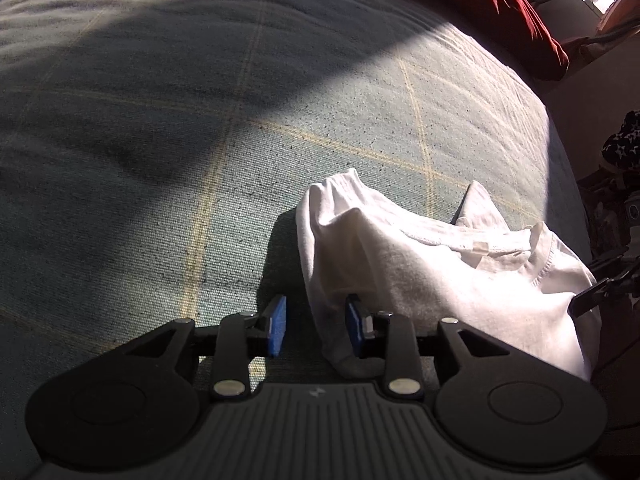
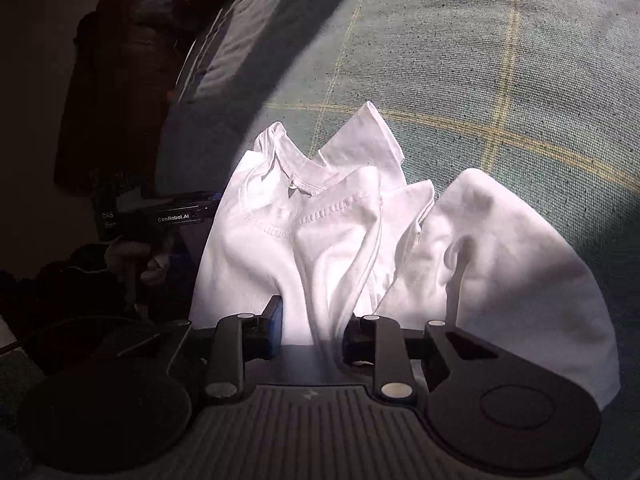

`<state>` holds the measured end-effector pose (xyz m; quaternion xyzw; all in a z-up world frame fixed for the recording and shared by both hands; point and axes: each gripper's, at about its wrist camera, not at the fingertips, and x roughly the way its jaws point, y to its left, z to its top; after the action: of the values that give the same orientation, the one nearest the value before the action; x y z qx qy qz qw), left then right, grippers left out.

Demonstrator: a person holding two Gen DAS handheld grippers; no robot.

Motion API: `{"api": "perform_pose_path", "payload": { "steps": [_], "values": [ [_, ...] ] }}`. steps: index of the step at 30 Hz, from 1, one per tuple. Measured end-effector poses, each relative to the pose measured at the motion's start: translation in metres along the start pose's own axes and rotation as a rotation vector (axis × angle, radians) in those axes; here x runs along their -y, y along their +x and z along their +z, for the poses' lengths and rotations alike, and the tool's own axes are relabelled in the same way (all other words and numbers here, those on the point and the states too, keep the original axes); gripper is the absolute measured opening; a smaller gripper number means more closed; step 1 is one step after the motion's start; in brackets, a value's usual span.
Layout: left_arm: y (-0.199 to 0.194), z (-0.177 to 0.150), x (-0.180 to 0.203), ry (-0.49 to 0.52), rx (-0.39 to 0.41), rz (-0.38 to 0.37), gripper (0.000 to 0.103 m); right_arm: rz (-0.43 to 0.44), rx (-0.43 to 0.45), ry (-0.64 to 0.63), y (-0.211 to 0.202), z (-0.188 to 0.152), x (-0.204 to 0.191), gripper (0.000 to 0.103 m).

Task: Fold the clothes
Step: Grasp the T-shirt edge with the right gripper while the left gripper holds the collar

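Grey-green bedspread (image 1: 360,112) with yellow check lines, red cloth (image 1: 516,12) at its far edge

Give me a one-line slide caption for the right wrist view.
Right gripper takes a fold of a crumpled white T-shirt lying on a green plaid bedspread.

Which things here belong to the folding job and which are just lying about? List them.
Job:
white T-shirt
left gripper
right gripper
green checked cover, the folding surface

Lying about:
red cloth
dark star-patterned item
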<state>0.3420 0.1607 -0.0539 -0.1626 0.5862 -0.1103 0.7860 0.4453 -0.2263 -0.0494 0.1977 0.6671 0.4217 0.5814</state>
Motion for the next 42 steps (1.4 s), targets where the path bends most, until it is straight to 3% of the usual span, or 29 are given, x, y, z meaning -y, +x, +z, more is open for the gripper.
{"api": "perform_pose_path", "payload": {
  "steps": [6, 12, 14, 19, 23, 29, 35, 39, 42],
  "values": [
    [0.0, 0.004, -0.003, 0.045, 0.033, -0.038, 0.033, -0.069, 0.037, -0.022, -0.029, -0.002, -0.006, 0.018],
    [0.016, 0.015, -0.017, 0.015, 0.031, -0.164, 0.022, -0.086, 0.023, -0.015, -0.017, 0.0, -0.006, 0.021],
    [0.016, 0.016, -0.013, 0.035, 0.034, -0.126, 0.002, -0.108, 0.011, -0.036, -0.008, -0.001, -0.01, 0.02],
    [-0.008, 0.02, 0.013, 0.106, 0.116, -0.042, 0.001, -0.226, 0.021, -0.111, -0.003, -0.003, -0.026, 0.014],
    [-0.024, 0.043, 0.026, 0.133, 0.182, -0.042, 0.001, -0.355, 0.047, -0.186, -0.005, 0.0, -0.041, 0.014],
    [-0.025, 0.081, 0.051, 0.246, 0.216, -0.047, 0.001, -0.566, 0.076, -0.32, -0.008, 0.012, -0.06, 0.014],
    [-0.013, 0.108, 0.067, 0.295, 0.228, -0.046, 0.001, -0.678, 0.121, -0.332, -0.018, 0.028, -0.053, 0.014],
    [0.0, 0.113, 0.07, 0.31, 0.159, -0.084, 0.003, -0.662, 0.142, -0.298, -0.029, 0.038, -0.044, 0.006],
    [0.007, 0.109, 0.063, 0.309, 0.115, -0.053, 0.004, -0.549, 0.154, -0.26, -0.037, 0.038, -0.038, 0.016]
  ]
}}
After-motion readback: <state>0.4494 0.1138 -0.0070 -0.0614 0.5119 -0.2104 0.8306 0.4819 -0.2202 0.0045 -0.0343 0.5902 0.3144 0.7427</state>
